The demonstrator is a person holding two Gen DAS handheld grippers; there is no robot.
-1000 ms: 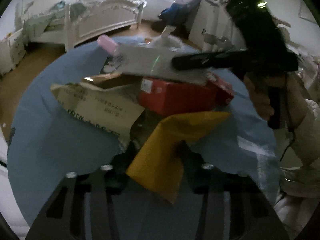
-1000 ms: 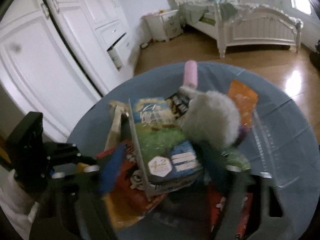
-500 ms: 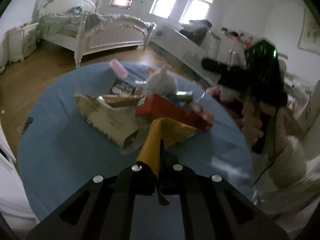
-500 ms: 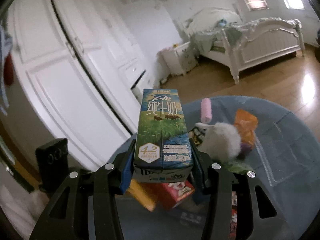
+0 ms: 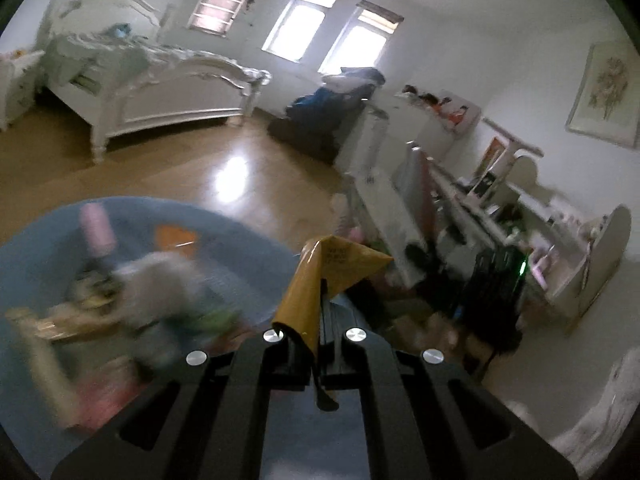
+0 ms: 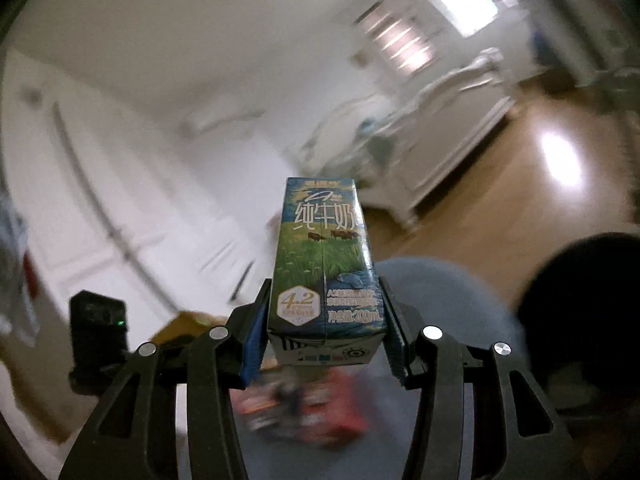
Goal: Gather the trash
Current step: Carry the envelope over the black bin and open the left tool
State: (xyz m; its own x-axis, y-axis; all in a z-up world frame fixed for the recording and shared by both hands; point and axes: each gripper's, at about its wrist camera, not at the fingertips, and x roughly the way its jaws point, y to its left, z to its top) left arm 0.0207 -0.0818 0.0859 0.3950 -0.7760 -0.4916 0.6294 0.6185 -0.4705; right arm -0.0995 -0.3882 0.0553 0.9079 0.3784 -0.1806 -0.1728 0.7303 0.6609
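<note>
My left gripper (image 5: pixel 316 344) is shut on a yellow wrapper (image 5: pixel 320 276) and holds it up beyond the right edge of the round blue table (image 5: pixel 36 240). A blurred trash pile (image 5: pixel 132 292) with a pink tube (image 5: pixel 96 232) and an orange packet (image 5: pixel 176 236) lies on the table at the left. My right gripper (image 6: pixel 326 340) is shut on an upright green and blue milk carton (image 6: pixel 324 268), lifted above the table (image 6: pixel 440 296). A red package (image 6: pixel 320 404) lies blurred below it. The left gripper's body (image 6: pixel 98 340) shows at the left.
A white bed (image 5: pixel 160 88) stands at the back on a wooden floor (image 5: pixel 224 168). A cluttered white desk and shelves (image 5: pixel 500 208) stand at the right. White wardrobe doors (image 6: pixel 80 184) fill the left of the right wrist view. A dark round shape (image 6: pixel 580 300) is at the right.
My left gripper closed on the yellow wrapper, lifted it and swung right, off the pile. My right gripper lifted the milk carton from the pile and tilted upward.
</note>
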